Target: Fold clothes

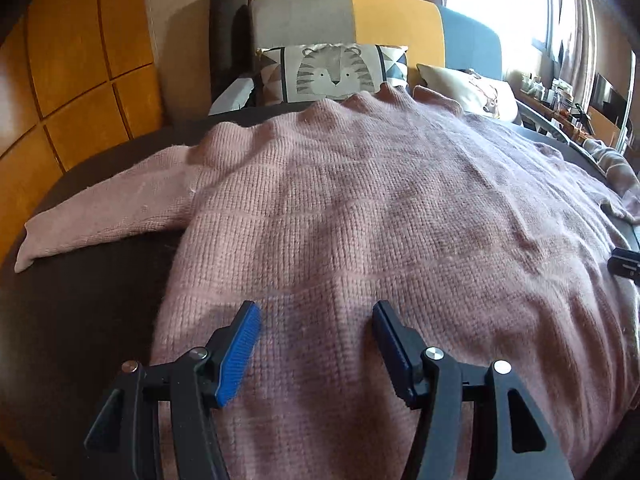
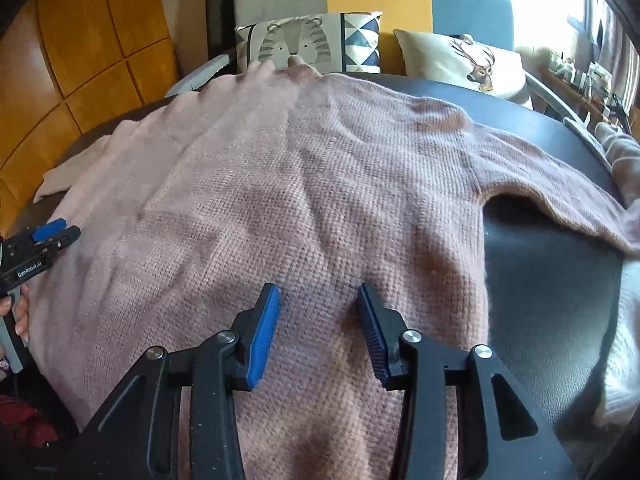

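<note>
A pink knitted sweater (image 1: 360,208) lies spread flat on a dark surface (image 1: 80,300), collar at the far end. Its left sleeve (image 1: 108,216) stretches out to the left; its right sleeve (image 2: 560,196) runs off to the right. My left gripper (image 1: 316,312) is open and empty, just above the sweater's lower left part. My right gripper (image 2: 318,292) is open and empty, above the sweater's lower right part (image 2: 320,200). The left gripper also shows at the left edge of the right wrist view (image 2: 44,240).
A tiger cushion (image 1: 332,72) and a deer cushion (image 2: 472,60) lean on a grey, yellow and blue sofa back (image 1: 396,20) beyond the collar. Orange wood panelling (image 1: 60,80) is on the left. Another pale garment (image 2: 620,152) lies at the right edge. A cluttered shelf (image 1: 560,96) stands by the window.
</note>
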`<state>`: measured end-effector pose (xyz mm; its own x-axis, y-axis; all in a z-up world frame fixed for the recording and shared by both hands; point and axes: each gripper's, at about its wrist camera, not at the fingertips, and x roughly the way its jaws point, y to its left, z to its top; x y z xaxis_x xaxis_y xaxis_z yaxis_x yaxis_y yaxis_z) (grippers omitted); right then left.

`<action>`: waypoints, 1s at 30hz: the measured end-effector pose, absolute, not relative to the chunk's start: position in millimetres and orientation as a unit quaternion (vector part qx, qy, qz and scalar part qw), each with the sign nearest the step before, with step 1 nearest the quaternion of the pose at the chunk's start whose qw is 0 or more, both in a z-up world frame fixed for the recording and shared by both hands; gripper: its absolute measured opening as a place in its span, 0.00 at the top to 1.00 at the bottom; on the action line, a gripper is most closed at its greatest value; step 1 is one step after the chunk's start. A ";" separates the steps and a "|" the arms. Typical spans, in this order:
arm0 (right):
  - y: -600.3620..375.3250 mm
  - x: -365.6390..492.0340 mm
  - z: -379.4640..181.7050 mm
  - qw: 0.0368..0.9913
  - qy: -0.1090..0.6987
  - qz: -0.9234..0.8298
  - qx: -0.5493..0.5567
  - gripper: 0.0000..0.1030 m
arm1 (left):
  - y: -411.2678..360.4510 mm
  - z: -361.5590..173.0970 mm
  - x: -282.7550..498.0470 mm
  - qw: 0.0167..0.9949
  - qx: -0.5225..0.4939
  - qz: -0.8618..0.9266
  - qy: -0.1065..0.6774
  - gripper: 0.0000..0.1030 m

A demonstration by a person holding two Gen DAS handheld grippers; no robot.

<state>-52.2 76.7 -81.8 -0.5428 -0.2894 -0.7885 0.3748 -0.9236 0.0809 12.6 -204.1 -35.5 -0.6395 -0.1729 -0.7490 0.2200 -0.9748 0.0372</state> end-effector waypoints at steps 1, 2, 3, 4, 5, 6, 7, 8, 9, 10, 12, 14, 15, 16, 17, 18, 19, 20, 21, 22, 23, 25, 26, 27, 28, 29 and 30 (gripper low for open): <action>79.0 -51.1 -81.7 0.189 0.048 -0.877 0.439 0.57 | -204.0 -35.9 14.9 0.109 0.409 -0.906 0.026 0.42; 81.3 -50.0 -81.6 0.188 0.046 -0.878 0.438 0.57 | -204.0 -36.3 17.3 0.109 0.407 -0.906 0.024 0.42; 84.3 -50.0 -79.4 0.189 0.042 -0.878 0.437 0.57 | -204.2 -36.7 19.6 0.110 0.405 -0.907 0.024 0.42; 86.8 -47.0 -77.5 0.189 0.035 -0.879 0.436 0.57 | -205.0 -36.9 21.6 0.110 0.403 -0.908 0.026 0.42; 89.6 -45.2 -76.5 0.189 0.025 -0.879 0.436 0.57 | -205.6 -37.1 23.0 0.111 0.402 -0.908 0.028 0.41; 92.7 -44.6 -76.5 0.190 0.011 -0.878 0.439 0.57 | -205.9 -37.3 23.1 0.111 0.402 -0.909 0.029 0.41; 95.7 -44.0 -76.5 0.190 -0.003 -0.877 0.441 0.57 | -206.2 -37.5 23.2 0.112 0.401 -0.909 0.031 0.41; 97.6 -44.6 -76.6 0.190 -0.011 -0.876 0.443 0.57 | -206.6 -37.7 23.3 0.112 0.401 -0.909 0.032 0.41; 99.4 -45.3 -76.7 0.190 -0.018 -0.875 0.445 0.57 | -206.9 -37.9 23.4 0.112 0.400 -0.909 0.033 0.41; 100.7 -45.0 -75.6 0.188 -0.021 -0.875 0.445 0.57 | -207.0 -37.7 23.0 0.113 0.401 -0.908 0.035 0.41; 101.0 -43.3 -72.0 0.183 -0.023 -0.878 0.441 0.57 | -206.6 -35.3 19.8 0.120 0.406 -0.905 0.040 0.42; 101.2 -44.1 -69.3 0.177 -0.018 -0.882 0.437 0.57 | -206.0 -32.4 16.0 0.127 0.410 -0.902 0.046 0.42; 101.3 -44.9 -68.5 0.173 -0.015 -0.884 0.435 0.57 | -205.7 -30.0 12.1 0.133 0.408 -0.902 0.052 0.42; 101.2 -46.1 -69.3 0.171 -0.011 -0.883 0.437 0.57 | -205.5 -28.1 7.5 0.137 0.406 -0.901 0.061 0.42; 101.4 -46.8 -70.6 0.169 -0.008 -0.882 0.440 0.57 | -205.4 -27.2 2.8 0.136 0.407 -0.900 0.069 0.42; 101.5 -48.2 -74.3 0.163 -0.001 -0.880 0.446 0.57 | -205.0 -26.5 -1.1 0.136 0.408 -0.900 0.076 0.42; 102.5 -47.8 -76.2 0.162 0.001 -0.880 0.446 0.57 | -203.9 -26.6 -4.3 0.134 0.410 -0.899 0.079 0.42; 103.6 -47.2 -77.8 0.161 0.003 -0.880 0.446 0.57 | -202.3 -27.9 -8.5 0.134 0.413 -0.898 0.076 0.42; 104.5 -46.6 -78.2 0.163 0.003 -0.881 0.445 0.57 | -200.4 -30.1 -11.9 0.139 0.417 -0.896 0.067 0.42; 105.6 -45.8 -78.5 0.164 0.004 -0.881 0.445 0.57 | -198.5 -32.7 -14.5 0.143 0.421 -0.894 0.058 0.42; 106.8 -44.9 -78.7 0.165 0.005 -0.880 0.445 0.57 | -197.4 -35.1 -14.9 0.144 0.423 -0.893 0.052 0.42; 106.9 -43.9 -78.7 0.166 0.010 -0.880 0.446 0.57 | -197.4 -36.0 -11.9 0.142 0.418 -0.896 0.052 0.42; 106.9 -43.4 -78.8 0.166 0.012 -0.879 0.446 0.57 | -197.5 -36.2 -10.2 0.140 0.416 -0.897 0.051 0.42; 106.9 -42.9 -78.8 0.167 0.015 -0.879 0.447 0.57 | -197.9 -36.0 -8.2 0.137 0.417 -0.897 0.048 0.42; 106.9 -42.4 -78.8 0.167 0.018 -0.878 0.448 0.57 | -198.3 -35.9 -6.2 0.135 0.418 -0.897 0.045 0.42; 106.9 -41.9 -78.8 0.167 0.020 -0.878 0.448 0.57 | -198.4 -35.7 -3.9 0.133 0.419 -0.898 0.041 0.42; 106.9 -41.4 -78.8 0.168 0.023 -0.877 0.449 0.57 | -197.9 -35.6 -1.0 0.131 0.418 -0.898 0.037 0.42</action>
<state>-41.4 106.9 -78.8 -0.5408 -0.2740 -0.7953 0.3146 -0.9427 0.1109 -1.0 -197.9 -35.6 -0.6170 -0.2049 -0.7599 0.2666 -0.9628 0.0431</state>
